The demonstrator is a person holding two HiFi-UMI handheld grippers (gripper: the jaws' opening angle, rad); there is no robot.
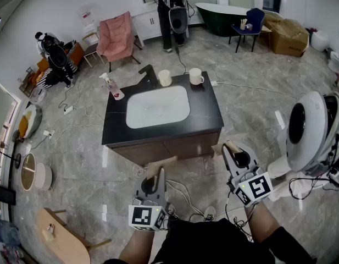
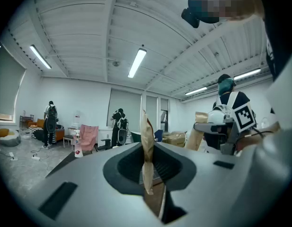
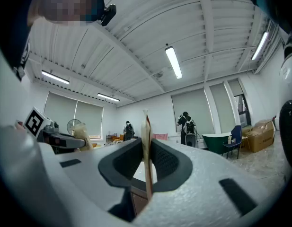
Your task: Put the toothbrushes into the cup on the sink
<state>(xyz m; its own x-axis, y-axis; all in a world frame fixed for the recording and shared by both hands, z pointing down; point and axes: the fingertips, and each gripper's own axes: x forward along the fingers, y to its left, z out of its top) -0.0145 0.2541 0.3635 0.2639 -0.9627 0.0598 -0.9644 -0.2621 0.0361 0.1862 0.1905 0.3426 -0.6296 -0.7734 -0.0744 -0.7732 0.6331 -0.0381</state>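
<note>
A dark vanity (image 1: pixel 205 114) with a white sink basin (image 1: pixel 158 106) stands ahead of me. Two white cups (image 1: pixel 165 78) (image 1: pixel 195 76) sit at its back edge beside the black faucet (image 1: pixel 149 75). I can make out no toothbrush in any view. My left gripper (image 1: pixel 161 166) (image 2: pixel 146 141) hangs low in front of the cabinet's left half, its tan pads pressed together with nothing between them. My right gripper (image 1: pixel 229 146) (image 3: pixel 146 141) is off the cabinet's front right corner, its jaws likewise together and empty. Each gripper view shows the other gripper off to one side.
A soap bottle (image 1: pixel 111 86) stands at the counter's left end. A large white machine (image 1: pixel 309 125) is close on my right, with cables (image 1: pixel 185 194) on the floor by my feet. A wooden chair (image 1: pixel 59 235) sits lower left. People, a pink chair (image 1: pixel 117 37) and a green bathtub (image 1: pixel 224 12) lie beyond.
</note>
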